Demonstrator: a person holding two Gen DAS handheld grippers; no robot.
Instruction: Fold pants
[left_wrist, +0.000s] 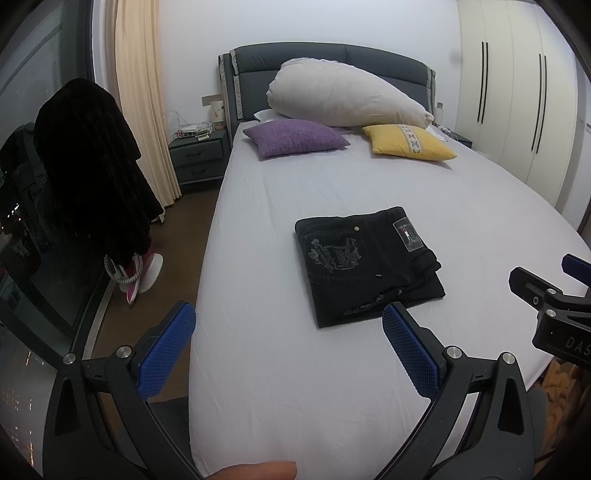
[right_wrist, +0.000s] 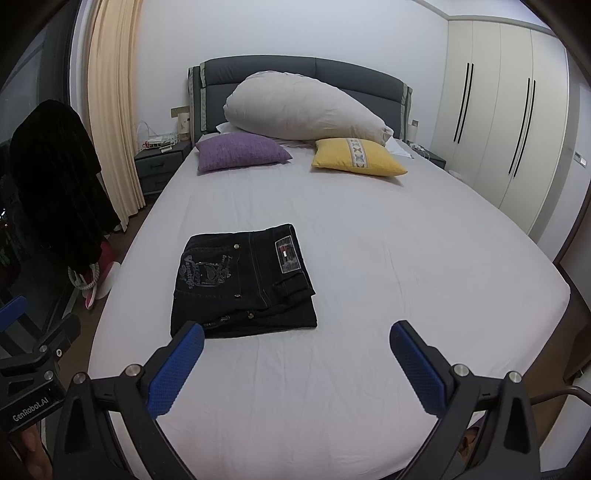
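Note:
Black pants lie folded into a compact rectangle on the white bed sheet, back pocket embroidery and a waist patch facing up. They also show in the right wrist view. My left gripper is open and empty, held above the bed's near end, just short of the pants. My right gripper is open and empty, also short of the pants, with them ahead to its left. The right gripper's body shows at the left wrist view's right edge.
A purple cushion, a yellow cushion and a large white pillow lie at the headboard. A nightstand and a dark garment on a stand are left of the bed. A wardrobe stands right.

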